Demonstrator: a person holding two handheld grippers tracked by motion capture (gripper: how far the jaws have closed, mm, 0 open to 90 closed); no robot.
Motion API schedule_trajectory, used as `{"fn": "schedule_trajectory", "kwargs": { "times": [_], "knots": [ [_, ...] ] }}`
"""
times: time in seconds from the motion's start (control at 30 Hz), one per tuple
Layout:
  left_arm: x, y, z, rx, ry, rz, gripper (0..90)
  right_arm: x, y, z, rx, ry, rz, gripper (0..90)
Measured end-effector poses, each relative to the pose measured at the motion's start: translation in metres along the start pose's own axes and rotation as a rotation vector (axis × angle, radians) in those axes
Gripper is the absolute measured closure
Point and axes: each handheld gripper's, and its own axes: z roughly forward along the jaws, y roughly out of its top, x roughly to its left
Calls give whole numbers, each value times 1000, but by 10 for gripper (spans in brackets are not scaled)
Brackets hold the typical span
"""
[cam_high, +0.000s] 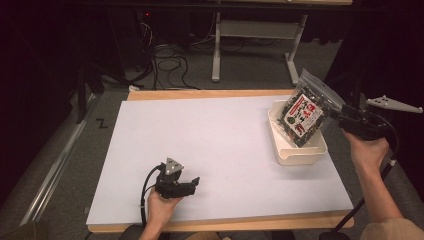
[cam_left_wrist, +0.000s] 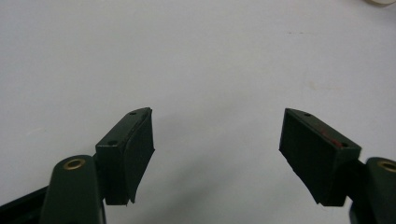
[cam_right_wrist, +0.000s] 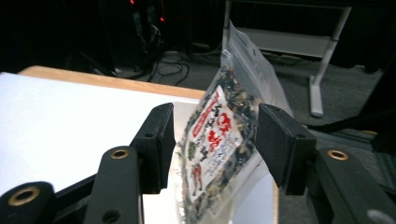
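Looks like I'm running this out of a lab or test room, not anybody's home. The table (cam_high: 150, 95) is a plain wooden top covered by a white sheet (cam_high: 200, 150), sitting on grey office carpet (cam_high: 250, 70). At the far side there's a tangle of black cables (cam_high: 167, 62) on the floor, dark equipment with small red lights (cam_right_wrist: 161, 18), and the white metal legs of another bench (cam_high: 216, 50). Everything around the table is dark.

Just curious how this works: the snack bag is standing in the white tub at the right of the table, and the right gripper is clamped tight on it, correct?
Not clamped: in the right gripper view the right gripper has open jaws, with the snack bag loose between them, leaning in the white tub.
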Motion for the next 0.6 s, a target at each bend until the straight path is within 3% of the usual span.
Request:
{"fn": "schedule_trajectory", "kwargs": {
  "times": [0.07,0.23,0.4,0.6],
  "knots": [
    [0,0,-1,-5,0,-1,266,3,-4,-1,-11,18,12,491],
    [1,0,-1,-6,-2,-13,265,17,-11,-5,-9,53,-18,496],
    [1,-1,0,-4,-3,-10,259,26,-13,-16,-58,110,-34,519],
    [3,0,-3,-24,-8,-28,249,37,-19,-16,-53,146,-42,532]
  ]
}}
